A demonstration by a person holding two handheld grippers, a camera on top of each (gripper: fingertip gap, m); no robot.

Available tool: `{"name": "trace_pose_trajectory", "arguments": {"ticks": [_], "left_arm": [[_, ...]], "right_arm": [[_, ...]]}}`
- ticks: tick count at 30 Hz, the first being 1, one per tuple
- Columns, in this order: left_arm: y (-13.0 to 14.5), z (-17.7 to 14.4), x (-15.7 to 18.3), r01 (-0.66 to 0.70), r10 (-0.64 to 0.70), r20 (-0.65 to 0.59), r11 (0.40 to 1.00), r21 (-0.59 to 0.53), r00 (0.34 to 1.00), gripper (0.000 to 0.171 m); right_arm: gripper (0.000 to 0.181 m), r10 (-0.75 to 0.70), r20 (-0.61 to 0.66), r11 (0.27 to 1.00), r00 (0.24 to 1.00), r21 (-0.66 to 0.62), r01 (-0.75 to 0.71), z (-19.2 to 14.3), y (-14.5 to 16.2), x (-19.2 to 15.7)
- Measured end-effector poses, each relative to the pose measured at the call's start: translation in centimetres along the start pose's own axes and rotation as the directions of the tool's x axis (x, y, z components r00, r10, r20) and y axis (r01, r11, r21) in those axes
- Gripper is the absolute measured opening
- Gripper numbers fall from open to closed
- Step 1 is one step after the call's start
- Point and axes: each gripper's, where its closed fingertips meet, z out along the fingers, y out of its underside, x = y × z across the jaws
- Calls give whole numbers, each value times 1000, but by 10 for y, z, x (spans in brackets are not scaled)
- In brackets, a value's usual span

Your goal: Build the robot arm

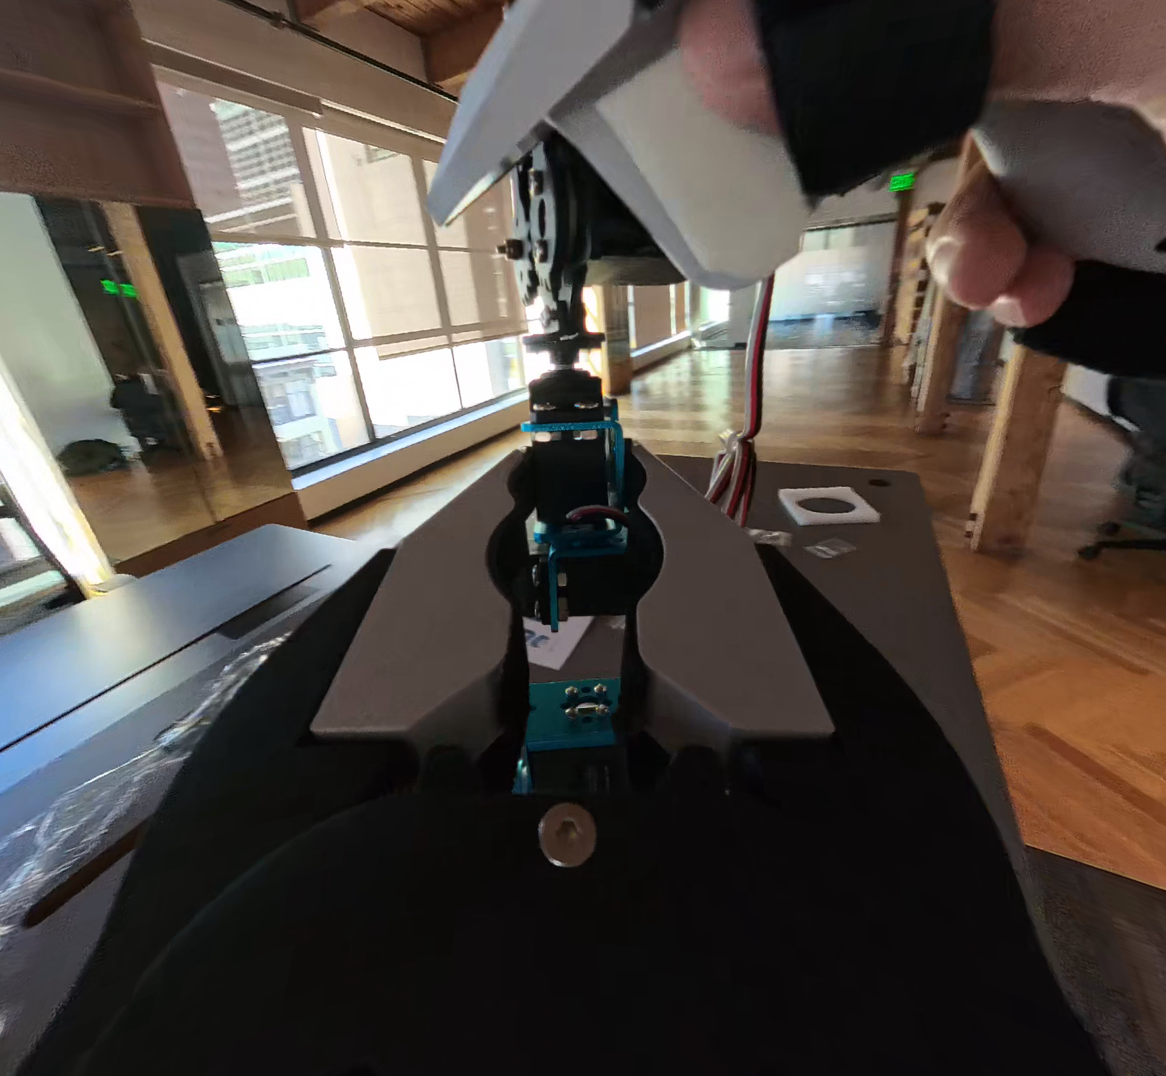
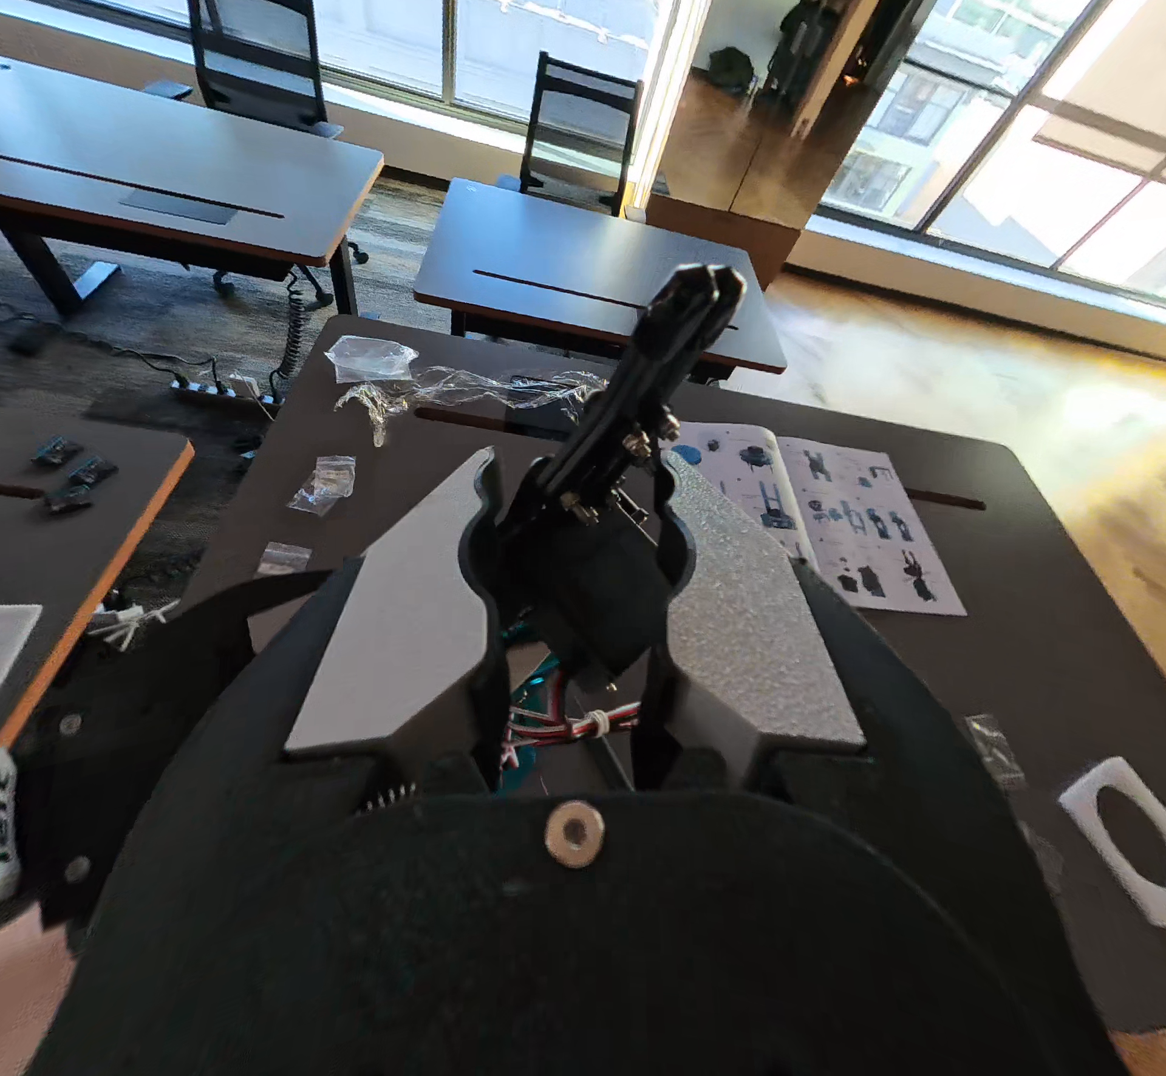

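A small robot-arm assembly of blue metal brackets and black servos (image 1: 571,547) stands upright between my left gripper's grey fingers (image 1: 441,623). My left gripper (image 1: 577,478) is shut on it above the dark table (image 1: 883,591). My right gripper (image 1: 568,175) comes in from above, held by a hand (image 1: 984,263), and clamps the assembly's top end. In the right wrist view my right gripper (image 2: 577,478) is shut on the black servo (image 2: 587,591) under the closed black claw (image 2: 688,314). Red, white and black wires (image 2: 568,724) hang below it.
An open instruction booklet (image 2: 839,516) lies on the dark table (image 2: 1041,667), with clear plastic bags (image 2: 369,358) at its far side. A white foam square with a round hole (image 1: 826,503) lies at the right. Other desks and chairs (image 2: 252,36) stand beyond; a power strip (image 2: 214,393) lies on the floor. One gripper's finger ends stand about 7 cm off the other's.
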Motion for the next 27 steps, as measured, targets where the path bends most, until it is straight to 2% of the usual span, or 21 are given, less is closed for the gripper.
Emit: {"name": "trace_pose_trajectory", "arguments": {"ticks": [5,8,9,11,13,14,17,19,21,22,24,27], "left_arm": [[-1,-2,0,-13,12,41,1000,22,999,24],[-2,1,3,9,-9,-10,1000,29,1000,26],[-2,2,5,24,-24,-33,999,24,999,35],[-2,4,0,53,-52,-39,998,34,998,39],[-2,4,-1,53,-51,-43,997,48,998,27],[-2,3,0,42,-39,-48,998,50,998,27],[-2,4,3,56,-52,-69,997,50,996,27],[-2,6,4,51,-48,-59,997,51,997,26],[-3,7,3,70,-66,-65,996,57,996,25],[-3,7,3,79,-75,-70,995,61,995,26],[-4,7,4,76,-72,-69,995,67,995,26],[-4,8,4,79,-75,-66,995,65,995,26]], "right_arm": [[55,-25,-84,999,996,-32,22,5,2,-1],[56,-71,-140,996,988,-68,62,8,7,5],[56,-66,-137,996,988,-63,58,8,6,5],[55,-75,-126,996,989,-53,68,6,5,2],[55,-136,-92,990,986,-41,133,4,4,-5],[58,-188,-76,982,979,-43,185,2,6,-6],[71,-423,-22,906,906,-26,422,-10,13,-7],[67,-517,-35,856,856,17,517,-27,16,-5],[70,-662,-75,739,745,94,667,-48,16,-10],[65,-715,-108,679,691,133,722,-57,15,-14],[53,-767,-175,610,617,99,786,-64,16,-7],[48,-814,-161,561,558,27,827,-50,23,-5]]}}
